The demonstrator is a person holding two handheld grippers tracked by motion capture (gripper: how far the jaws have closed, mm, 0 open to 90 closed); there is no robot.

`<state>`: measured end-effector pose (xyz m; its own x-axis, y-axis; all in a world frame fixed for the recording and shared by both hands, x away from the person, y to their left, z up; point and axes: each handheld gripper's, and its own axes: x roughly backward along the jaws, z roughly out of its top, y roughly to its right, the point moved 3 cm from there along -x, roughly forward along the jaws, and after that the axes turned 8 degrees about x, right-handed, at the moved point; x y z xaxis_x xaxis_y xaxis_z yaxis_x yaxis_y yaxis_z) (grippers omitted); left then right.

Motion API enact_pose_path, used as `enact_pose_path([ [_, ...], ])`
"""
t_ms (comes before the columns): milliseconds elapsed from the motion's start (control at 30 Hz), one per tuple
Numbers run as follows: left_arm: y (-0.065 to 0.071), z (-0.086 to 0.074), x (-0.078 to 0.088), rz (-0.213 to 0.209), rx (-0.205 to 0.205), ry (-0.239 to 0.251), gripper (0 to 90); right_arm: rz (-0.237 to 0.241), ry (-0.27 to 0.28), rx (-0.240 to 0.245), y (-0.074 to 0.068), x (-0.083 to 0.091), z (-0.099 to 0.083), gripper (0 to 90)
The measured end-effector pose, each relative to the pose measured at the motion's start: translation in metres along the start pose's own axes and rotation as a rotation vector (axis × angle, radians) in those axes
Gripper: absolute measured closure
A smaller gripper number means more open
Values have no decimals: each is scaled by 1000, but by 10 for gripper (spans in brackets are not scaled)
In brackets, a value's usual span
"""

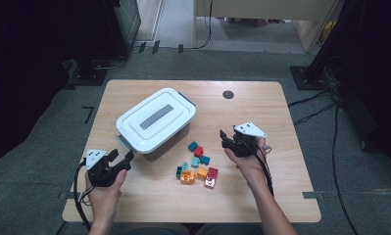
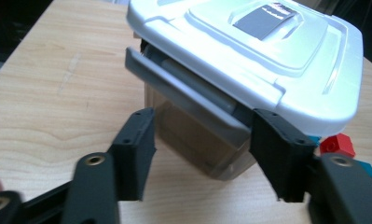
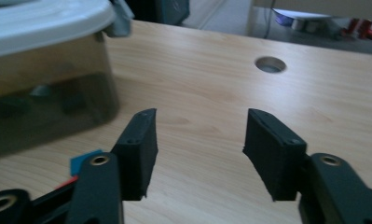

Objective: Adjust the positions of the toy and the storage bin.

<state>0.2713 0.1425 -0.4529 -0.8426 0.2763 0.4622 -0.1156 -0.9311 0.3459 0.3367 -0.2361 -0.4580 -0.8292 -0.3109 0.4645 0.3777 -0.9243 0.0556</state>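
Note:
A storage box with a white lid [image 1: 156,119] and a smoky clear body stands on the wooden table [image 1: 261,196], left of centre. Loose bricks [image 1: 198,165] in red, teal and orange lie in a small heap just in front of it. My left gripper [image 1: 123,159] hovers at the box's near left corner with its jaws apart. In the left gripper view the box's grey latch [image 2: 183,88] sits just beyond the left gripper [image 2: 202,135], untouched by the pads. My right gripper [image 1: 225,140] is held to the right of the heap, open and empty. The right gripper [image 3: 200,130] faces bare wood.
A round cable hole [image 1: 228,94] is set in the table near its far edge. A red brick [image 2: 338,144] peeks out beside the box. A blue brick [image 3: 86,161] lies by the box's dark wall [image 3: 44,102]. Cables and dark stands surround the table on the floor.

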Motion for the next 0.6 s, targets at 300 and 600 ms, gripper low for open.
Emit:
enact_pose_path([
  [300,-2,5,-8,4,33,-6,650,194,-15,-27,-17,-19,26,638],
  [600,-26,18,-14,-32,85,-6,744,195,31,-66,-29,-39,35,728],
])
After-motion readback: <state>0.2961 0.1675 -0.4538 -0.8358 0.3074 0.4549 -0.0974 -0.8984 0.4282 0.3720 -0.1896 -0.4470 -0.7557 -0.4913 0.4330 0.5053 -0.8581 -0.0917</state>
